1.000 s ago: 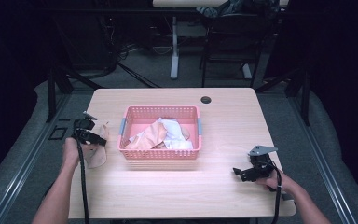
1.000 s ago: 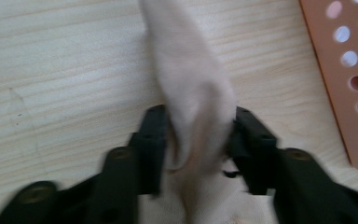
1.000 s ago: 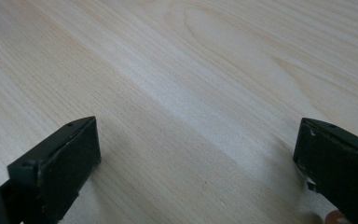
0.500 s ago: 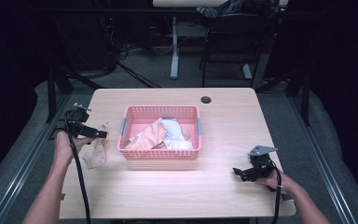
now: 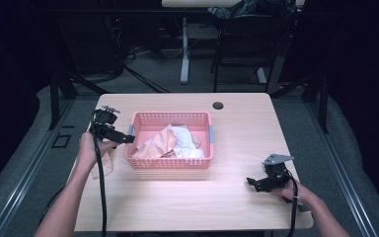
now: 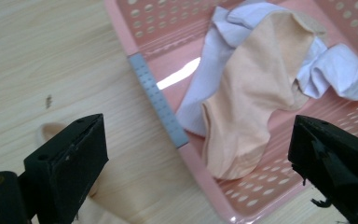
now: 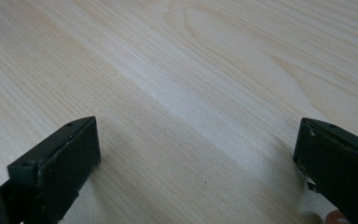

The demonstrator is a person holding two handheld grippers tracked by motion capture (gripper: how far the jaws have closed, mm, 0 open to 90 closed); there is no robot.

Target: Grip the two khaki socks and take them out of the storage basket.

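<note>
lifting away from the table's left edge, my left gripper now hangs over the near left corner of the pink basket, higher and further toward the basket than it was a second ago. its jaws have just been opening and now stand wide with nothing between them, so the beige sock it was down at a second ago is released: it lies flat on the table just left of the basket, partly under my left hand, and a corner of it shows at the bottom of the left gripper view. i read that as one sock taken out and laid down. next in line looks like the beige sock in the basket, draped over a white sock, straight ahead of the jaws. my right gripper rests unclenched and empty low over bare wood at the near right, unmoved. no brand, label or writing is readable anywhere; the grey handle strip on the basket rim is blank.
</note>
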